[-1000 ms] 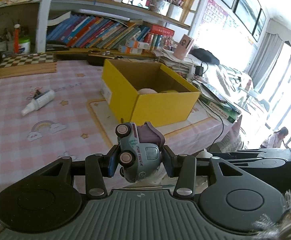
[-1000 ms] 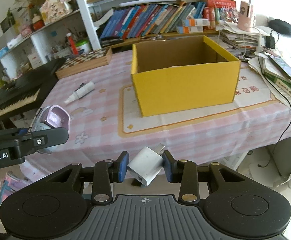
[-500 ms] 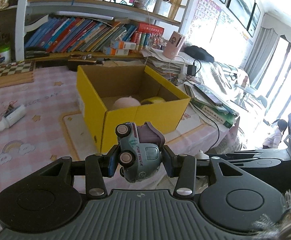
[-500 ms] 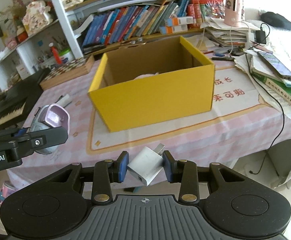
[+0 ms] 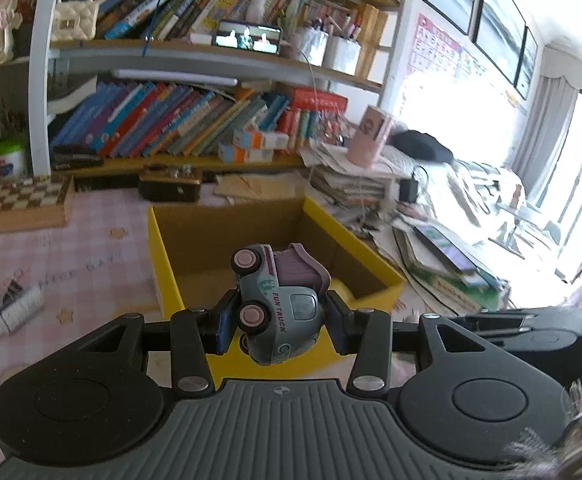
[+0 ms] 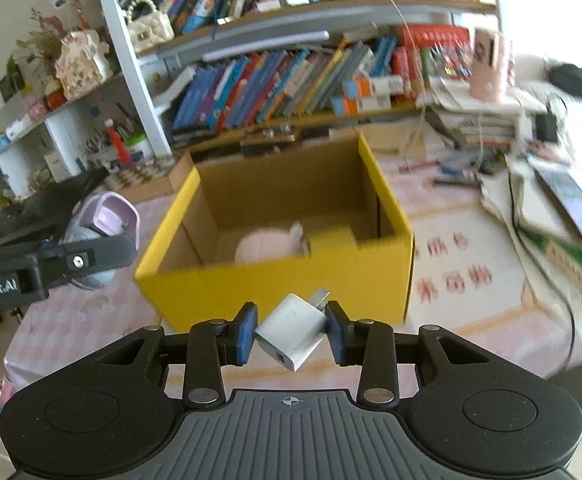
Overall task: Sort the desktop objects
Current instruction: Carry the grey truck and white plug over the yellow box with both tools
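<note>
We hold a small pale green toy truck with pink wheels and a purple back [image 5: 279,306] in our left hand-held gripper [image 5: 277,320]. Its two blue pads squeeze the truck from both sides. The truck is in the air, in front of the open yellow cardboard box [image 5: 163,264] that stands on the bench with the pink checked cloth [image 5: 71,248].

Our right hand-held gripper [image 6: 291,330] is squeezed tight on a little white plug-in charger block [image 6: 291,330], which sits tilted just in front of the box's near wall [image 6: 275,292].

Inside the box we see a round pink thing [image 6: 267,246] and something yellow [image 6: 331,238]. A white tube [image 5: 11,314] lies left of the box.
</note>
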Tool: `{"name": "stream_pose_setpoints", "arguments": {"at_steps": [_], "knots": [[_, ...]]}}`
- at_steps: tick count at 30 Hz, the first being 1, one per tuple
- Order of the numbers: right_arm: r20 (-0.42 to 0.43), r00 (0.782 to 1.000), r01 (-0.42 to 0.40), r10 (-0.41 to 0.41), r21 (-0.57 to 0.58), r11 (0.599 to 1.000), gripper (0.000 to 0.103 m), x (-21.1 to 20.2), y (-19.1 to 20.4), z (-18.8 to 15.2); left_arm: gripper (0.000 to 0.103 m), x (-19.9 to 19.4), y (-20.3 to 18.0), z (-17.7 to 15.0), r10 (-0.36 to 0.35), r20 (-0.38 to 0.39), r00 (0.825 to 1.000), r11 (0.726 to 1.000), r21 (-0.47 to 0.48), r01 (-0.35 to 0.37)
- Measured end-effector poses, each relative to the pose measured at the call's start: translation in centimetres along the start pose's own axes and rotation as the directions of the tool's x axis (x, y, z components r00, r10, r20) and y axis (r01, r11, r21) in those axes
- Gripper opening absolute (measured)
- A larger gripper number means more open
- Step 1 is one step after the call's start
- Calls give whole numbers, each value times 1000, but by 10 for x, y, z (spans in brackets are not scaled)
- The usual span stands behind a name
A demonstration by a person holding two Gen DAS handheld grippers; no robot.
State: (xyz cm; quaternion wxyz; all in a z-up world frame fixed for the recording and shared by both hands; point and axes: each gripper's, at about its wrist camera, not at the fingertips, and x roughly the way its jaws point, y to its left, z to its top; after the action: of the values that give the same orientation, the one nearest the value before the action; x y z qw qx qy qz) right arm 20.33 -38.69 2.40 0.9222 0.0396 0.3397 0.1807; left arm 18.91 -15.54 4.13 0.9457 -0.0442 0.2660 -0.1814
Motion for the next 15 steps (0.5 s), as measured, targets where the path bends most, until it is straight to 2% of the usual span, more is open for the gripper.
{"name": "stream_pose_setpoints", "arguments": {"at_steps": [8,12,15], "knots": [[92,995,-35,43,-85,996,37,33,-15,57,42,49,-9,27,41,14,999,998,35,-42],[86,994,-48,61,-137,989,37,58,-16,74,42,80,-10,28,66,-34,997,996,56,-64],[46,996,-66,74,-163,984,37,82,-15,81,42,101,-7,23,87,-80,993,994,75,-81]]}}
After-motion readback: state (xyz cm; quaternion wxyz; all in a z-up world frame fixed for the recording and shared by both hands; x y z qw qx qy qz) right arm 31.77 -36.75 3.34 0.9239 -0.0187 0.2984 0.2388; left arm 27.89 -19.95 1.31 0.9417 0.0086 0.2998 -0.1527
